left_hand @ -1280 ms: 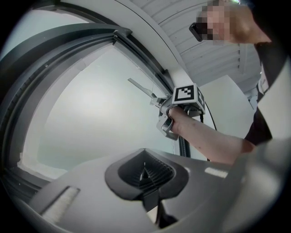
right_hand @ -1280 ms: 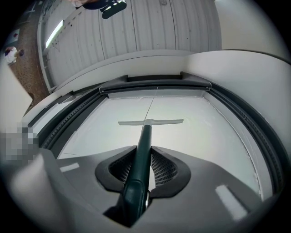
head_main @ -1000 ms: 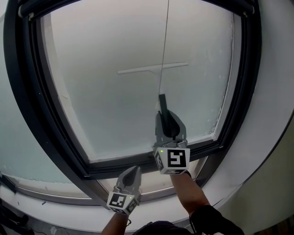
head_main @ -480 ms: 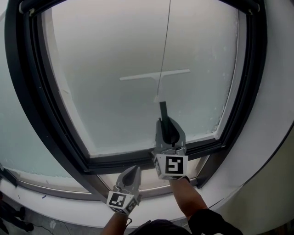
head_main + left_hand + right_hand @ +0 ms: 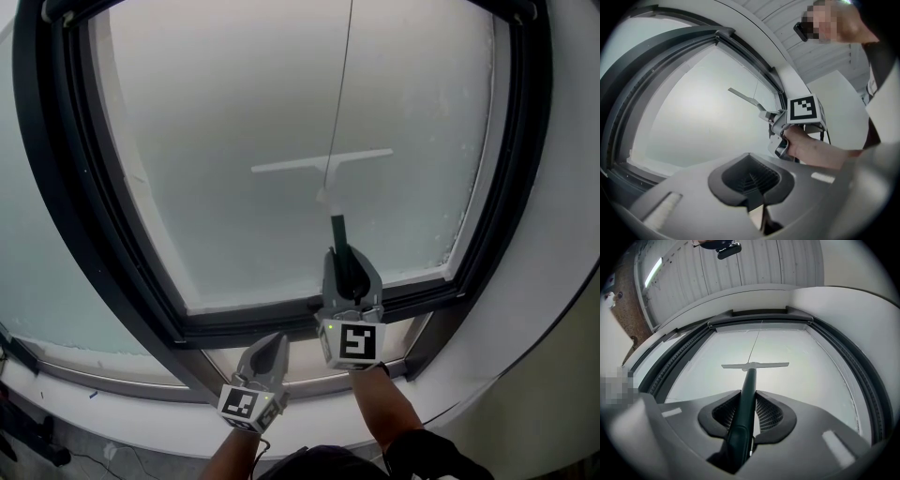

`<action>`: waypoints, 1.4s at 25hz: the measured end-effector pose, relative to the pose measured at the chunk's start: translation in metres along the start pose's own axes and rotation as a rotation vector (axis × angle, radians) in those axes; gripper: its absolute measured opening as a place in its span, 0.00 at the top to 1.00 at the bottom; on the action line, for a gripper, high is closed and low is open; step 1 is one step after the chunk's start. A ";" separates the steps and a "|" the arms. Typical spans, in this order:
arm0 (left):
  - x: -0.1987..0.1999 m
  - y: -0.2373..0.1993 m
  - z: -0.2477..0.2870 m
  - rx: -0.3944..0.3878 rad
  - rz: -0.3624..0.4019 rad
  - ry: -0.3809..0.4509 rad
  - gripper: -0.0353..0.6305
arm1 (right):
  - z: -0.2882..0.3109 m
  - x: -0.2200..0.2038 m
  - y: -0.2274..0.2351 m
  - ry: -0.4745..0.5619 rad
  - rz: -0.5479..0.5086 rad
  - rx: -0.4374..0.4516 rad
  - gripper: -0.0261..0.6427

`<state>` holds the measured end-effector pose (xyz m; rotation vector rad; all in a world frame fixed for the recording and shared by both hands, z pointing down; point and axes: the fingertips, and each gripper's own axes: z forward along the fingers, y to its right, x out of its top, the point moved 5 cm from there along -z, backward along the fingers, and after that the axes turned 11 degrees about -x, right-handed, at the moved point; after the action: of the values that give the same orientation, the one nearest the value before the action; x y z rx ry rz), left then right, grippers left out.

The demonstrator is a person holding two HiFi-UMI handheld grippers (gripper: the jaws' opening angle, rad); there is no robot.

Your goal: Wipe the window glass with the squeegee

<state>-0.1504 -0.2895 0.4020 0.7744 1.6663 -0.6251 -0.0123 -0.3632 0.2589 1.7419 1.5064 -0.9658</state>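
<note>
- While its jaws are clamped tight on the handle, the right gripper (image 5: 339,258) holds a dark-green-handled squeegee (image 5: 323,161) with a long pale blade out in front of itself.
- Seen from the right gripper view, the handle (image 5: 748,385) runs straight between the ribbed black pads (image 5: 768,412) and on past the fingertips.
- Ahead of the right gripper, the blade (image 5: 754,365) lies against the frosted pale-grey window glass (image 5: 225,131), crosswise to the handle and roughly mid-pane.
- From the blade's centre, a thin dark line (image 5: 343,75) runs on up the glass, away from the gripper.
- Just beneath the right gripper's jaws passes the lower rail of the black window frame (image 5: 244,323).
- Below and to the left of the right gripper, the left gripper (image 5: 275,342) hangs apart from the glass, under that lower rail.
- Its jaws are brought together with nothing between them, and its own view shows the dark pads (image 5: 736,176) meeting at the tips.
- To the left gripper's right, a bare hand (image 5: 801,140) grips the right gripper beneath its marker cube (image 5: 804,108), with the squeegee's blade beyond it on the pane.
</note>
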 end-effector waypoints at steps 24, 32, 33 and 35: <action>-0.018 0.001 -0.011 0.030 -0.060 -0.014 0.95 | -0.031 -0.032 -0.001 -0.094 -0.003 -0.009 0.82; -0.022 -0.003 -0.019 0.039 -0.072 -0.005 0.95 | -0.044 -0.041 -0.005 -0.112 0.008 -0.006 0.82; -0.024 -0.004 -0.020 0.035 -0.063 -0.017 0.95 | -0.046 -0.044 -0.004 -0.117 0.005 -0.007 0.82; -0.026 -0.005 -0.021 0.030 -0.053 -0.026 0.95 | -0.051 -0.051 -0.002 -0.139 -0.005 -0.011 0.82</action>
<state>-0.1635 -0.2816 0.4319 0.7429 1.6611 -0.6957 -0.0123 -0.3469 0.3288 1.6286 1.4257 -1.0564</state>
